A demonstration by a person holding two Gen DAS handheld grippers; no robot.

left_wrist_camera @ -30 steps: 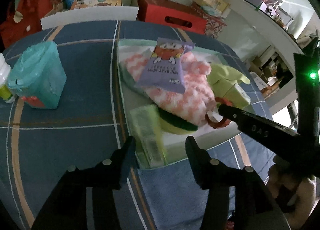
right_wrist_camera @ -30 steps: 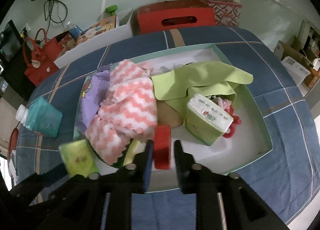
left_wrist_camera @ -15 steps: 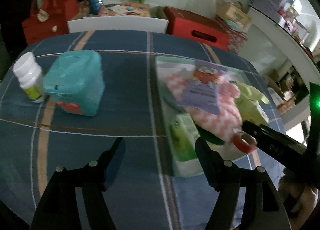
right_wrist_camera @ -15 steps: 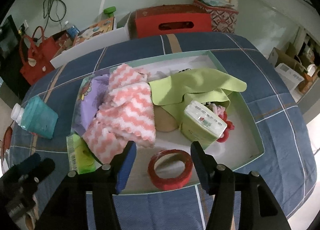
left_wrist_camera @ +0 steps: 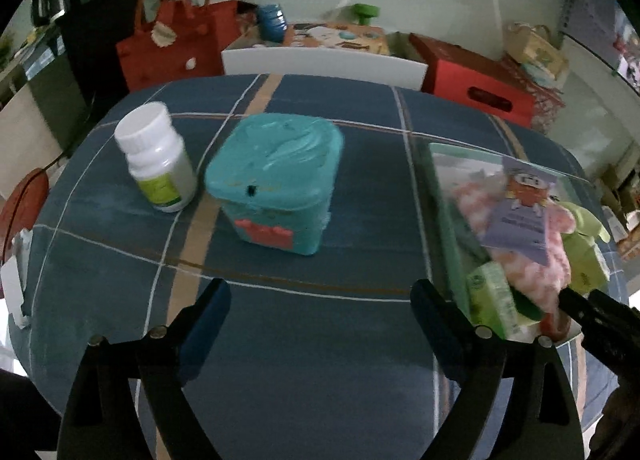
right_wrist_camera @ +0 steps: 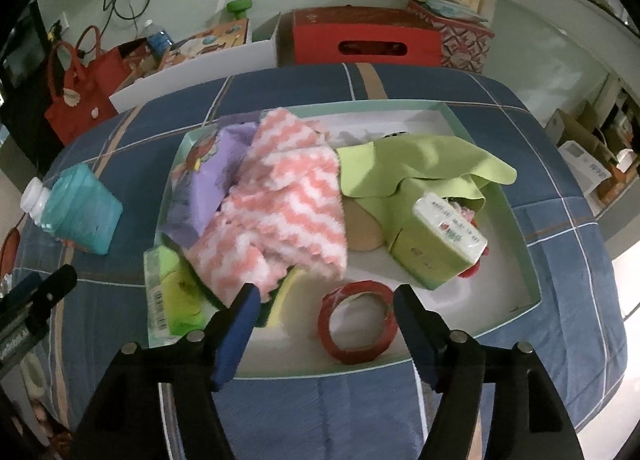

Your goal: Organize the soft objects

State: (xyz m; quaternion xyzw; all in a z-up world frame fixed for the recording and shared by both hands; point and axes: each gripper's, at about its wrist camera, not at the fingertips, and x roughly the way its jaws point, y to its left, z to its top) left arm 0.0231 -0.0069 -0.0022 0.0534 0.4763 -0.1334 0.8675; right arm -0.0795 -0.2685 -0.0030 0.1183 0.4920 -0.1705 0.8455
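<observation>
My right gripper (right_wrist_camera: 326,300) fingers, just widened, straddle the red tape roll (right_wrist_camera: 357,327) untouched in the tray (right_wrist_camera: 520,220); my left gripper (left_wrist_camera: 320,296), also just spread wide, holds nothing near that tray.

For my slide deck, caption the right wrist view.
Open right gripper over a red tape roll lying in a tray of soft items.

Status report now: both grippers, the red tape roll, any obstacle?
Left gripper open, empty. Right gripper just opened, straddling red tape roll, which lies in tray. No obstacle.
</observation>
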